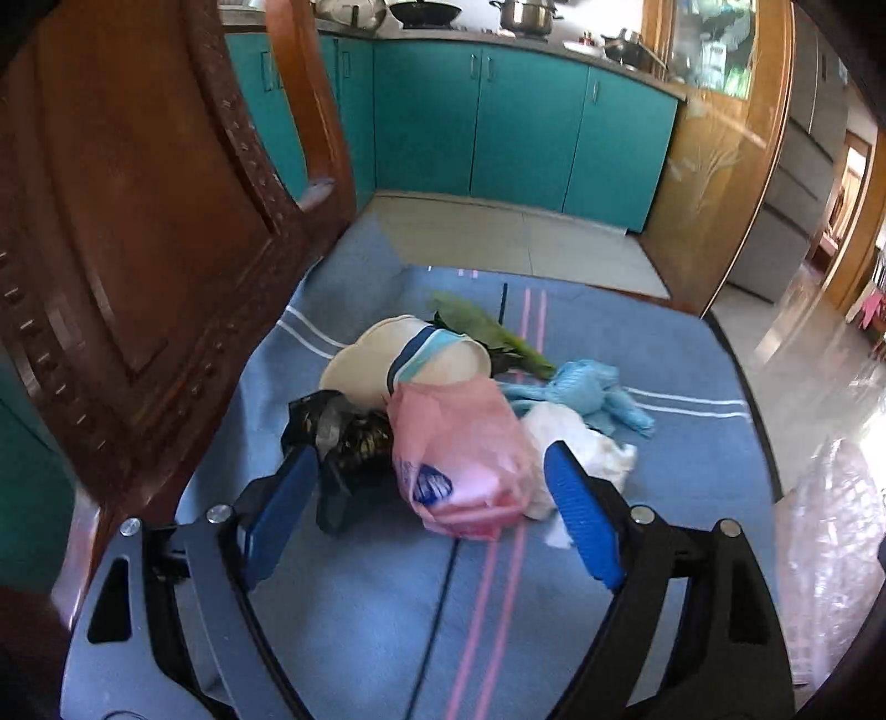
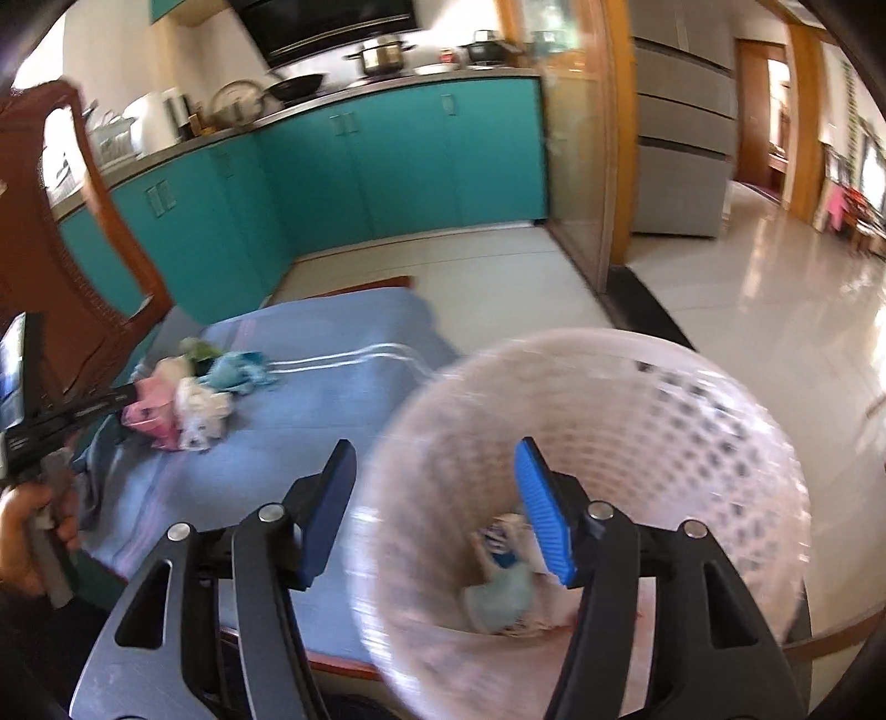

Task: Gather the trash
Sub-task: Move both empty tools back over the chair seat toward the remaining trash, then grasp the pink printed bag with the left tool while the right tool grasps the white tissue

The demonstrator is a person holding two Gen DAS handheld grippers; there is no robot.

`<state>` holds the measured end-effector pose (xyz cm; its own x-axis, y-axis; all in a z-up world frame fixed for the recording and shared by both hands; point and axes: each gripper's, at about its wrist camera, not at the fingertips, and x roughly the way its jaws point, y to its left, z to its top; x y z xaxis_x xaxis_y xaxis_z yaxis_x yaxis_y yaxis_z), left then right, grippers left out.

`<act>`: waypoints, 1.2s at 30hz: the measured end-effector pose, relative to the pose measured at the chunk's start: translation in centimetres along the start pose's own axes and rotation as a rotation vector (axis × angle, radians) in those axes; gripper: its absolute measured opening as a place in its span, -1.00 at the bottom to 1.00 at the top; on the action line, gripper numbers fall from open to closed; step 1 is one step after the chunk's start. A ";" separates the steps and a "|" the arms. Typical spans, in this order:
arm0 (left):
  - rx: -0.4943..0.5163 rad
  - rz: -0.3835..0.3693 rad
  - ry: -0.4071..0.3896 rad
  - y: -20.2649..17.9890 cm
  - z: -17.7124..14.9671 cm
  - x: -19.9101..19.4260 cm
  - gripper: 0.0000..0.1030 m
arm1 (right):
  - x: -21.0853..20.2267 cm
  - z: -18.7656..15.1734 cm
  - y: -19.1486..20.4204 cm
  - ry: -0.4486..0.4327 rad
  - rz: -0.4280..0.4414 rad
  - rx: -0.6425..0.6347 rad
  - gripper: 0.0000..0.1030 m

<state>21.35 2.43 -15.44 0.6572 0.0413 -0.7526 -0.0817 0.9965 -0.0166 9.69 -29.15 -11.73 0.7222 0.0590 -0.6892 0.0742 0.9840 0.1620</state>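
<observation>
The left gripper (image 1: 432, 493) was held wide apart just above a heap of trash, its blue pads flanking a pink plastic bag (image 1: 462, 459) without yet touching it, apparently so that the bag could be taken first. Around the bag the rest of the heap was gathered: a crushed paper cup (image 1: 407, 357) at 11 o'clock, green leaves (image 1: 487, 332) at 12, a blue rag (image 1: 587, 387) at 2, white tissue (image 1: 576, 437) at 3 and a dark wrapper (image 1: 343, 437) at 9.

The right gripper (image 2: 434, 509) was also spread wide and held nothing. The near rim of a pale mesh basket (image 2: 692, 421) was straddled by its fingers, perhaps so that the basket could be gripped or steadied close to the heap. A few scraps (image 2: 501, 576) were already lying at the basket's bottom; the view was blurred.

The heap was lying on a table covered by a blue striped cloth (image 1: 692, 471), soft and slightly rumpled. A carved wooden chair (image 1: 138, 221) was set at the table's 9 o'clock edge. Teal kitchen cabinets (image 1: 526, 127) with pots (image 1: 526, 14) on the counter were seen at 12 o'clock, beyond a pale tiled floor (image 2: 775, 310).
</observation>
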 end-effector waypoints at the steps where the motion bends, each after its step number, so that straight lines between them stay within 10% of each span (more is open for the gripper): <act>1: 0.009 -0.009 0.011 0.0 0.1 0.6 0.45 | 0.5 0.2 1.2 0.010 0.029 -0.012 0.15; 8: 0.056 -0.083 0.048 -0.4 -0.2 1.9 -0.13 | 4.1 2.1 8.0 0.033 0.144 -0.104 0.15; 23: 0.023 -0.179 0.048 3.3 -5.5 -5.5 -0.16 | 16.4 3.6 21.9 0.207 0.260 -0.307 0.15; 30: 0.005 -0.174 0.077 4.2 -6.3 -4.7 -0.09 | 15.7 2.2 21.3 0.222 0.270 -0.320 -0.69; 36: 0.007 -0.191 0.073 4.5 -6.7 -5.2 0.04 | 10.7 1.2 15.8 0.269 0.350 -0.200 -0.68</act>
<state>12.51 6.22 -16.04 0.6041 -0.1534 -0.7820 0.0441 0.9862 -0.1593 19.42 -13.11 -15.75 0.4746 0.4075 -0.7802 -0.2937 0.9089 0.2960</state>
